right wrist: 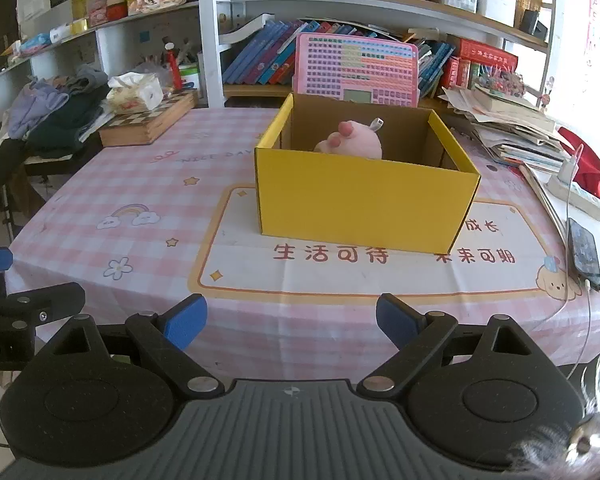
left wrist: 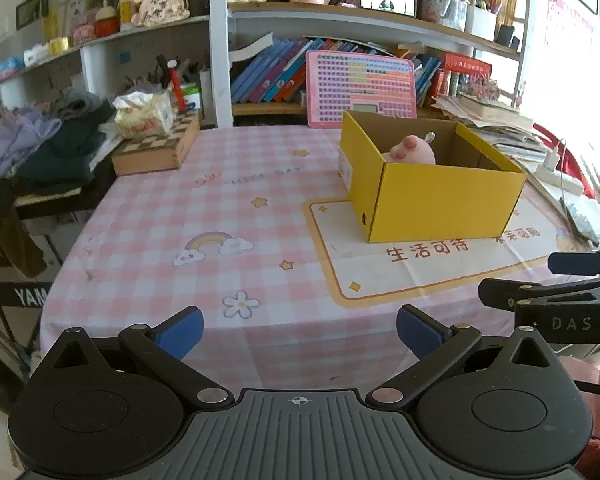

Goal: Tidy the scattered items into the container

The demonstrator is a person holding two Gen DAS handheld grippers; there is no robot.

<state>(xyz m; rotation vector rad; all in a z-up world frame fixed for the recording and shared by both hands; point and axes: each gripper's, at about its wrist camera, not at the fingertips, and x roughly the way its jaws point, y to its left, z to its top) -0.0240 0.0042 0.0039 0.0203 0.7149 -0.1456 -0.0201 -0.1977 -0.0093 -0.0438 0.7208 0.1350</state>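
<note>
Container (right wrist: 364,204), a yellow cardboard box, stood open-topped on the printed mat of the checked surface (right wrist: 148,184), with a pink plush toy (right wrist: 354,142) already inside it. No loose items were visible on the cloth around the box in either view. Left gripper (left wrist: 299,334) hung at the near edge of the surface, fingers (left wrist: 182,332) spread wide and holding nothing. Right gripper (right wrist: 291,326) sat likewise, wide and empty, facing the box squarely.

Risk, as judged: the light box could slide or tip if a gripper nudged its near wall, and the plush stands close to the rim.

Right wrist view alone showed a phone (right wrist: 585,254) and charging cable at the surface's right edge; left wrist view showed the box's label side.
</note>
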